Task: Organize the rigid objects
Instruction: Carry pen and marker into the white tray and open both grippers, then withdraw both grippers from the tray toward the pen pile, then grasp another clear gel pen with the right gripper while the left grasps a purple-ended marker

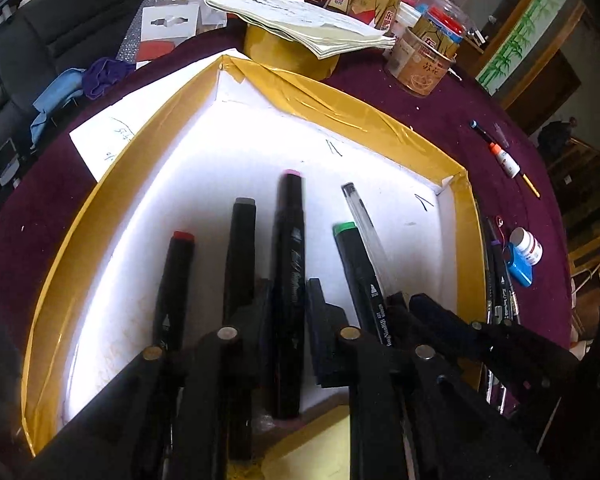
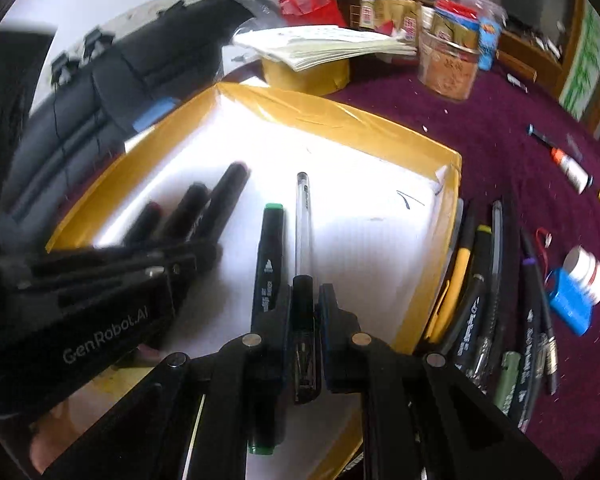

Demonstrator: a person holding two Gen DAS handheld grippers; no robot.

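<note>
Markers [image 1: 288,280] lie side by side in the tray [image 1: 340,108] (sorting, I judge): left tool [image 1: 290,312] loosely straddles one, right tool [image 2: 304,304] clamps the clear pen [image 2: 303,220].

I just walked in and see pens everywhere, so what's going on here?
A person with a gripper in each hand is sorting pens into a gold-edged tray. The left gripper is around a pink-capped marker lying in the tray; the right gripper is around a clear pen beside a green-capped marker. More pens wait on the purple tablecloth.
</note>
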